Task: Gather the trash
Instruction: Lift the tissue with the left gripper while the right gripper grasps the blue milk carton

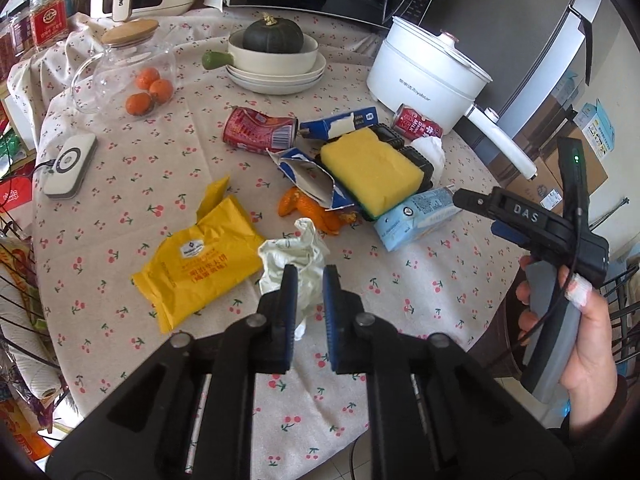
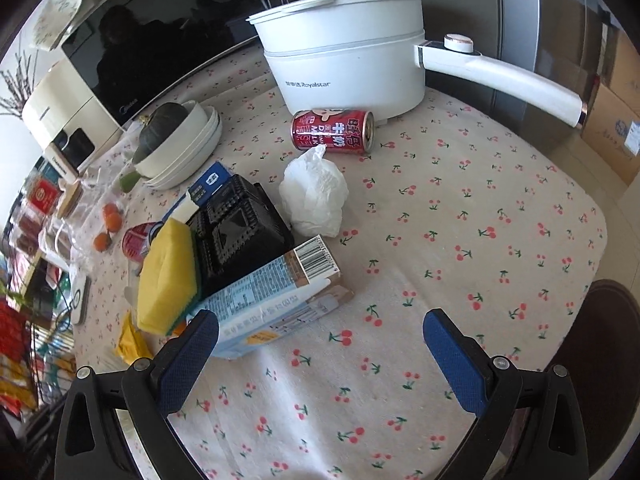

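Left tongs (image 1: 306, 280) closed down on a crumpled white plastic bag (image 1: 294, 258), pinched by its near folds just right of the yellow snack packet (image 1: 204, 256); most of the bag sticks out beyond the tips. Right tongs (image 2: 320, 332) spread wide and empty, hovering beside the pale blue milk carton (image 2: 272, 300), whose near corner lies by the left pad.

Risks, as I judge them:
- Grip on the bag is on thin, slippery film only. A quick swing could let it slide out, or a trailing fold could drag the packet.
- The carton leans against the yellow sponge (image 2: 166, 276) and the black plastic tray (image 2: 236, 236). Closing on it off-centre could tip the sponge off or shove the pile.
- The red milk can (image 2: 332, 130) lies on its side just in front of the white electric pot (image 2: 344, 48); a nudge would roll it.

Containers, placed from the pot:
- Pot: lid on, contents hidden.
- Cream bowl (image 1: 276, 56), left of it: holds a dark green squash (image 1: 273, 35).
- Glass jar (image 1: 128, 68), further left: wooden lid, inside not clear; mandarins (image 1: 150, 90) beside its base.

No bin in view.
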